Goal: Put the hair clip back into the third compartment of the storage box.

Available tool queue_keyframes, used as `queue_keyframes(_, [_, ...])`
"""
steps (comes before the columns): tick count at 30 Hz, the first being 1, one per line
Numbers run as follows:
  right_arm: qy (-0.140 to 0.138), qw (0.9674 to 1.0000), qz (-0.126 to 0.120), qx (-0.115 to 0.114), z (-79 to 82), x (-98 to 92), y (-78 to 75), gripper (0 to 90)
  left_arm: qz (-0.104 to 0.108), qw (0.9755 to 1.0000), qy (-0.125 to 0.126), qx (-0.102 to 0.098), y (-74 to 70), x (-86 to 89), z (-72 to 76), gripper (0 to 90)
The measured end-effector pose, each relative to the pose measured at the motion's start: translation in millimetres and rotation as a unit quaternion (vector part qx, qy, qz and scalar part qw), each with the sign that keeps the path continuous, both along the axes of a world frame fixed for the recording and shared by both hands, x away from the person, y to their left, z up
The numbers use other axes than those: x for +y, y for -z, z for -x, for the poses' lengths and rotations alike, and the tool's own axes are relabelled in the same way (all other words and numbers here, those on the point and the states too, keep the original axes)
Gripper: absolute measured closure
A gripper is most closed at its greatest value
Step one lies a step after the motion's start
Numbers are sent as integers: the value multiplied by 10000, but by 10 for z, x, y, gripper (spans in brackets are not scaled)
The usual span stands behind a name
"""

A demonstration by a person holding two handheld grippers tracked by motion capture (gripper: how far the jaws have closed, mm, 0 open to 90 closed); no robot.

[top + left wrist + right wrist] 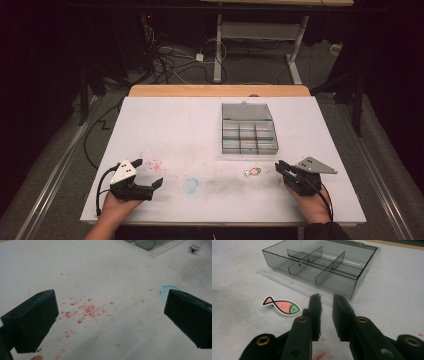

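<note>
A white counter (165, 125) carries a smoky clear box (248, 128) with its lid open, lying toward 1 o'clock from the counter's middle. Its dividers split it into small compartments; whether anything lies in them cannot be told. A fish sticker (253, 171), pink with a green head, lies flat just beyond the box's near wall, at 6 o'clock from it. The left hand-held gripper (148, 176) rests at the counter's 7 o'clock corner, jaws spread wide with nothing between them, over a scatter of red specks (86, 310); a faint blue ring (190, 185) sits at 3 o'clock from it. The right hand-held gripper (280, 168) rests at the 5 o'clock corner, jaws nearly together with a narrow gap, pinching nothing, tips near the sticker but apart from it.
</note>
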State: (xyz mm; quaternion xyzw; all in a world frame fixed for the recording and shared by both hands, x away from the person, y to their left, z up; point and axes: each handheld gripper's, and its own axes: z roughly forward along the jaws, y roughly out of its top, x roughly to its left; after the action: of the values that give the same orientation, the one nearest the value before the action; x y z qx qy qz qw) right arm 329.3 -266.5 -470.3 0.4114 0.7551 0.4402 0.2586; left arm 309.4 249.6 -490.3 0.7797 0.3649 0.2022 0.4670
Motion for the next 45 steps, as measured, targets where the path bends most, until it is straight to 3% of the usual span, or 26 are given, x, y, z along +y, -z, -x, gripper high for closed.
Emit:
queue_keyframes(6, [-131, 9999, 28, 66, -50, 83, -3, 900, 5, 10000, 7, -7, 0, 1, 1, 0])
queue_keyframes(18, [-380, 9990, 170, 149, -171, 282, -10, 900, 12, 10000, 14, 9, 0, 3, -2, 0])
queue_keyframes(25, [-451, 9979, 209, 420, -290, 413, 9, 900, 49, 10000, 34, -2, 1, 8, -2, 0])
queue_keyframes(32, [-475, 9948, 510, 745, -379, 496, 80, 900, 31, 10000, 67, 9, -1, 6, -4, 0])
queue_keyframes(35, [-422, 9937, 523, 891, -406, 480, 107, 900, 40, 9999, 129, 64, -3, 7, -16, 0])
queue_keyframes(38, [-406, 9933, 631, 877, -423, 485, 107, 900, 8, 9997, 203, 140, -1, 1, -30, 0])
queue_keyframes(45, [-427, 9920, 673, 977, -448, 493, 105, 900, 7, 9999, 139, 84, 0, 1, -18, 0])
